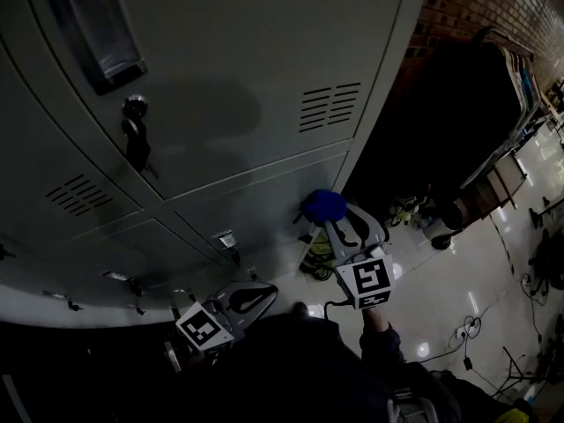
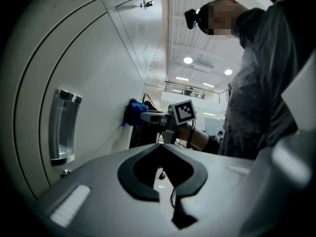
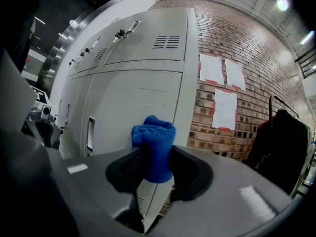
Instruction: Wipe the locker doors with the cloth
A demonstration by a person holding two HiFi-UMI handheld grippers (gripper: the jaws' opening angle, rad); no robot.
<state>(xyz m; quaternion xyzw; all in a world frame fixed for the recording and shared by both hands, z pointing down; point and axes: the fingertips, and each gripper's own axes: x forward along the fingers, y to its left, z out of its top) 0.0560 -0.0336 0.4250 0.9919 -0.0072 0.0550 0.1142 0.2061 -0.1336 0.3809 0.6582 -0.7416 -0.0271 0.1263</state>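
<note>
Grey locker doors (image 1: 238,77) fill the head view. My right gripper (image 1: 333,221) is shut on a bunched blue cloth (image 1: 322,205), which rests against a lower door near the bank's right edge. In the right gripper view the cloth (image 3: 155,142) sticks up between the black pads (image 3: 129,168), in front of the lockers (image 3: 133,98). The left gripper view shows that cloth (image 2: 132,112) touching the door (image 2: 98,73), with the right gripper (image 2: 148,116) behind it. My left gripper (image 1: 256,296) hangs lower and to the left, away from the doors, jaws together with nothing between them (image 2: 159,146).
Keys hang from a lock (image 1: 137,139) on the upper door, below a recessed handle (image 1: 97,29). A brick wall (image 3: 232,53) with taped papers (image 3: 224,107) adjoins the lockers. A dark coat on a rack (image 1: 458,104) stands to the right. Cables (image 1: 467,329) lie on the shiny floor.
</note>
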